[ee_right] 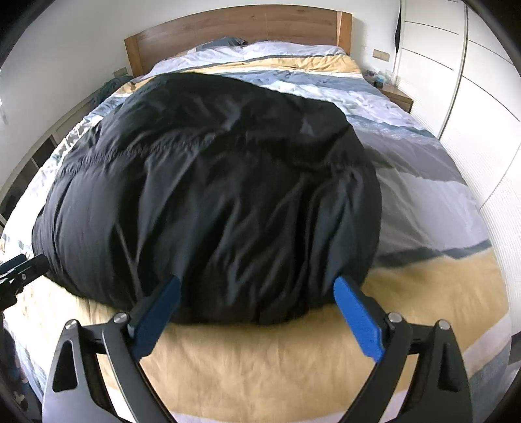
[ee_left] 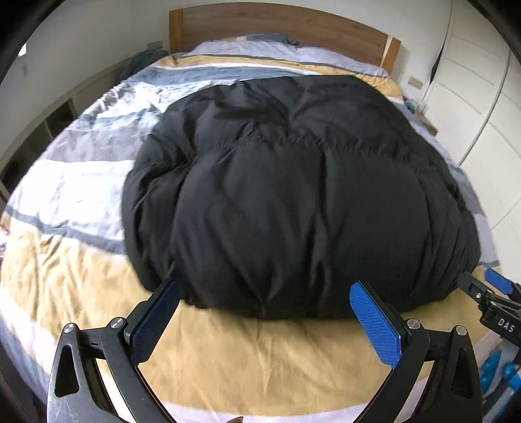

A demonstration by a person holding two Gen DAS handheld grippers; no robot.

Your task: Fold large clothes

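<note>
A big black puffy coat (ee_left: pixel 286 195) lies in a soft heap on the bed (ee_left: pixel 228 358). It sits in the middle of the bed cover, with its near edge resting on a wide yellow stripe. The far part of the coat reaches over the grey and white stripes, toward the pillows (ee_right: pixel 276 50) and the wooden headboard (ee_right: pixel 234 29).

The left gripper (ee_left: pixel 265 317) is at the near edge of the coat. Its two blue fingers (ee_left: pixel 374 322) are spread wide apart. Nothing is pinched between them (the tips look very close to the coat's edge, but I cannot tell if they touch it). The yellow cover shows in the gap.

The right gripper (ee_right: pixel 257 309) is also at the near edge of the coat, further to the right. Its blue fingers (ee_right: pixel 358 319) are spread wide too, and they hold nothing. The coat's rounded edge bulges just past the tips.

From the left camera, the right gripper peeks in at the right side, just beside the coat's near right corner. From the right camera, a bit of the left gripper shows at the left side, near the coat's left corner.

White cupboard doors (ee_right: pixel 472 97) stand along the right wall. A small wooden night table (ee_right: pixel 397 96) sits far off beside the bed, on the right. Both pictures are a little blurry.
</note>
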